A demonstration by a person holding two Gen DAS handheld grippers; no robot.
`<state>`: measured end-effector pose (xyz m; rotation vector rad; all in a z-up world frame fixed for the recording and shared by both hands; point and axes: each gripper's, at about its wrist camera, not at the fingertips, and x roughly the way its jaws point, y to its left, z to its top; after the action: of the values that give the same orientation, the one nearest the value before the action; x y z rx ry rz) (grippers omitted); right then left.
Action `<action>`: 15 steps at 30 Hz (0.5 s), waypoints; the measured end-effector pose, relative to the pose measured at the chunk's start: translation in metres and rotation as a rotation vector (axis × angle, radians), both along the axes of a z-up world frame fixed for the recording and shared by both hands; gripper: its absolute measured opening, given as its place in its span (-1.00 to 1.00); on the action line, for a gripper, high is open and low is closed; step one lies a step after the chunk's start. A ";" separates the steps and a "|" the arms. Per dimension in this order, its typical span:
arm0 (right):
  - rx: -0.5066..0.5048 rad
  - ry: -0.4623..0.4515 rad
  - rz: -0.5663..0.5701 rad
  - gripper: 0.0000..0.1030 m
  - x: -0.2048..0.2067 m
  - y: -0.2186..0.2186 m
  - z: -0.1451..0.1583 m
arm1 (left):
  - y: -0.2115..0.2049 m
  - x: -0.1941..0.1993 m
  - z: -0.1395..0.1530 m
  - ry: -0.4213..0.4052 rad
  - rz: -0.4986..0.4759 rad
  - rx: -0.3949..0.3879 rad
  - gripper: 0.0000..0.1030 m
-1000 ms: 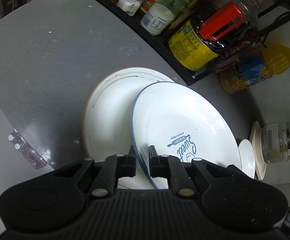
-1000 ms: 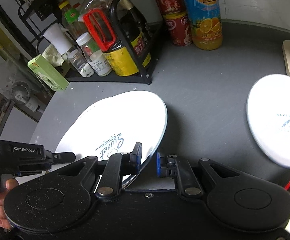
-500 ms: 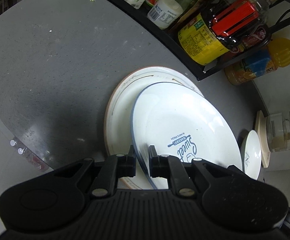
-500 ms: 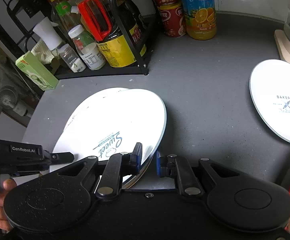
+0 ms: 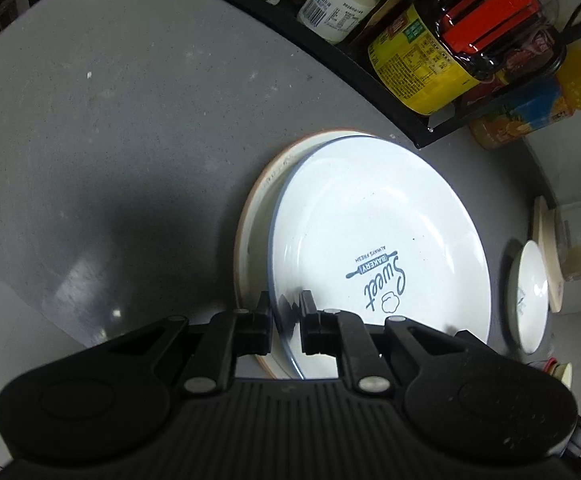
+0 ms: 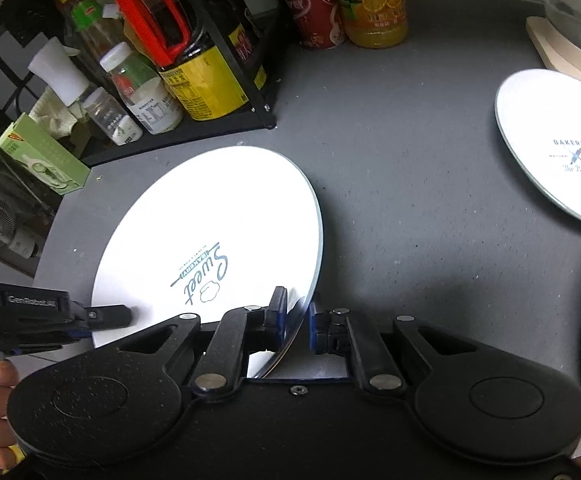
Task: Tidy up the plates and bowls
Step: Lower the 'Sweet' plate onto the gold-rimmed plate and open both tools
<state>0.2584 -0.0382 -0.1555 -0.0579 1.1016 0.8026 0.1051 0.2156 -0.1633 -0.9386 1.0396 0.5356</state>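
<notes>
A white blue-rimmed "Sweet Bakery" plate (image 5: 382, 240) lies over a larger plate with a brown rim (image 5: 258, 208) on the grey counter. My left gripper (image 5: 286, 312) is shut on the Sweet plate's near rim. My right gripper (image 6: 298, 316) is shut on the same plate (image 6: 210, 240) at its other edge. The left gripper also shows in the right wrist view (image 6: 106, 316). A smaller white "Bakery" plate (image 6: 558, 148) lies on the counter to the right, apart from both grippers; it also shows in the left wrist view (image 5: 530, 296).
A black rack (image 6: 210, 128) with bottles and jars stands behind the plates. A juice bottle (image 6: 374, 4) and red cans (image 6: 314, 16) stand beside it. A wooden board (image 6: 562, 56) with a glass vessel sits at the right. A green box (image 6: 42, 156) is at the left.
The Sweet plate, held by both grippers, has moved over the brown-rimmed plate, covering most of it, and come down toward it.
</notes>
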 end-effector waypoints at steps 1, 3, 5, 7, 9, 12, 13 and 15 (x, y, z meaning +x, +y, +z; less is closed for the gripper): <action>-0.001 0.004 -0.005 -0.80 0.000 0.000 0.000 | 0.001 0.000 0.001 0.006 -0.007 0.008 -0.80; -0.004 0.005 -0.011 -0.80 0.001 0.000 -0.001 | 0.005 -0.001 0.003 0.005 -0.014 0.001 -0.79; -0.003 0.016 -0.022 -0.80 0.003 0.001 -0.003 | 0.008 -0.002 0.006 -0.001 -0.019 0.000 -0.79; -0.008 0.021 -0.031 -0.80 0.003 0.002 -0.004 | 0.010 -0.003 0.011 -0.001 -0.028 0.018 -0.77; -0.010 0.024 -0.037 -0.79 0.003 0.003 -0.005 | 0.012 -0.002 0.017 0.001 -0.042 0.027 -0.72; -0.014 0.028 -0.050 -0.78 0.002 0.004 -0.007 | 0.015 0.000 0.025 0.024 -0.033 0.068 -0.51; -0.013 0.024 -0.054 -0.78 0.001 0.005 -0.007 | 0.016 0.001 0.027 0.034 -0.030 0.084 -0.41; -0.012 0.020 -0.058 -0.77 0.001 0.005 -0.007 | 0.020 0.001 0.029 0.027 -0.027 0.098 -0.32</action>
<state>0.2591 -0.0327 -0.1627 -0.0285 1.1222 0.7460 0.1065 0.2358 -0.1341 -0.8316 1.0395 0.5735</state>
